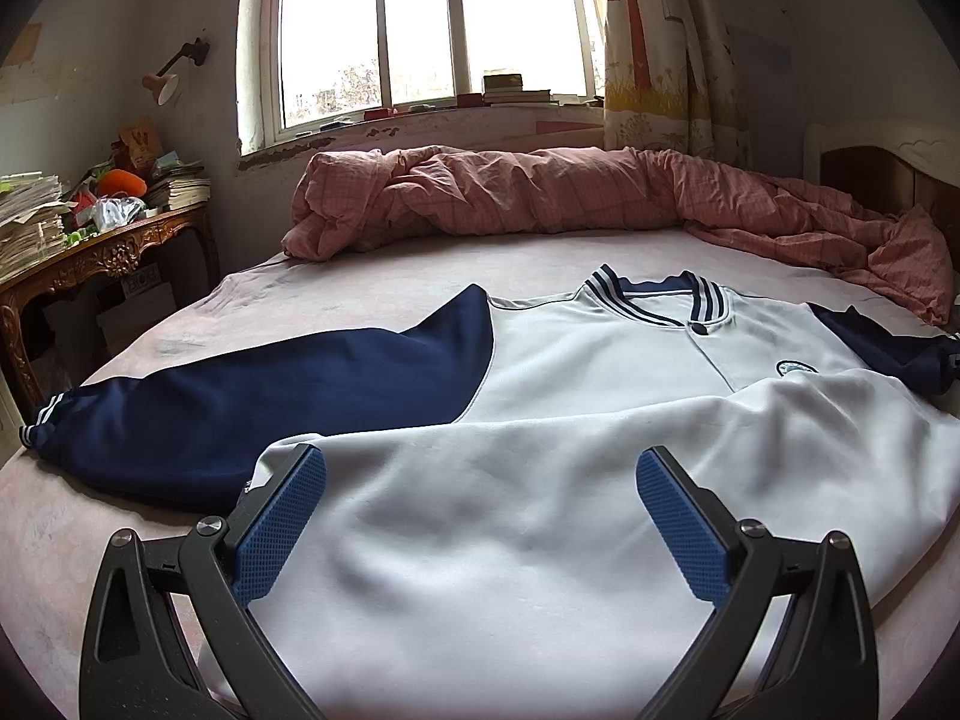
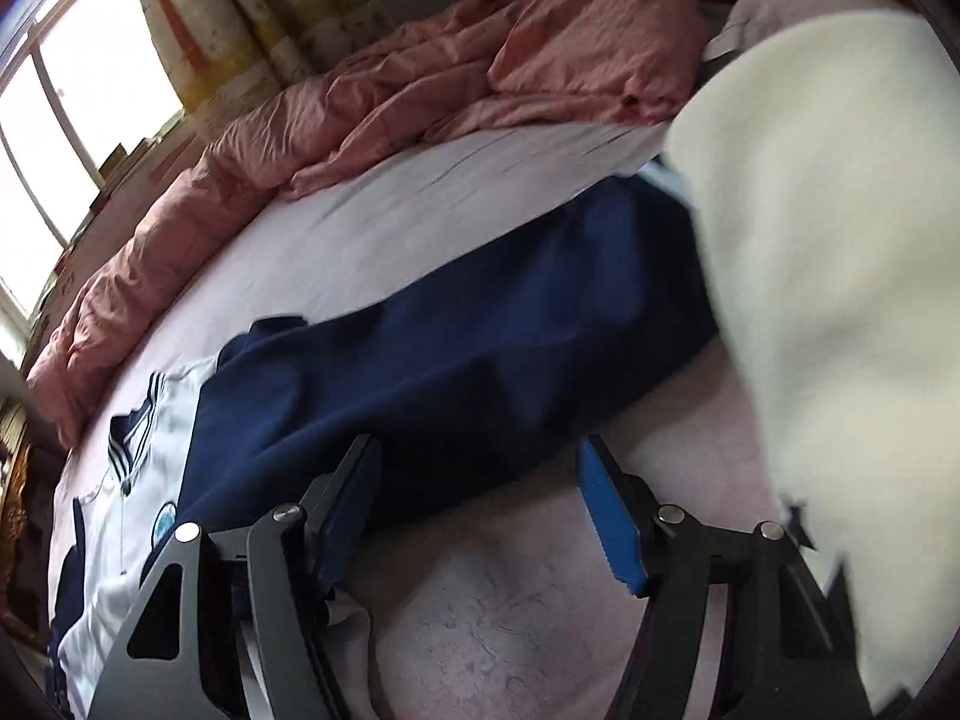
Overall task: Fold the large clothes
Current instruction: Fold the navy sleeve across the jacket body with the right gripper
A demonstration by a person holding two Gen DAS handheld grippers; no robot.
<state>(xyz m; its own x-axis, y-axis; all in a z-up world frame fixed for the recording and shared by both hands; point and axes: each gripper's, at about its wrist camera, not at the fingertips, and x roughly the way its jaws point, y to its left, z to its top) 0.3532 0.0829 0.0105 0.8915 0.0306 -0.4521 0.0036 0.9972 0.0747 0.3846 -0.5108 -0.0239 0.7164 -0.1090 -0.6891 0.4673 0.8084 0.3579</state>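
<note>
Jacket (image 1: 600,360): a big white jacket with dark blue sleeves. It lies flat on the bed, face up, with its striped collar (image 1: 654,294) toward the far edge by the window. Its bottom part is folded up over the middle.

Left sleeve of the picture (image 1: 240,396): dark blue, spread out toward the left edge of the bed, with a striped cuff at its end.

Other sleeve (image 2: 480,360): dark blue, lies stretched along the bed in the right wrist view.

Left gripper (image 1: 480,522): low over the near edge of the bed, just above the white folded part of the jacket. Its blue fingers (image 1: 282,522) are spread wide and hold nothing.

Right gripper (image 2: 480,516): low over the near side of the blue sleeve. Its fingers (image 2: 612,522) are spread wide and hold nothing. The left one is right by the sleeve edge; I cannot tell if it touches.

Bed (image 1: 360,276): covered by a pale pink sheet.

Blanket (image 1: 540,192): pink, bunched up along the far edge of the bed under the window (image 1: 420,30).

White blur (image 2: 828,300): a big pale shape on the right of the right wrist view. It is too blurry to tell what it is.

Bench (image 1: 102,258): a carved wooden one beside the left edge of the bed, piled with papers.
</note>
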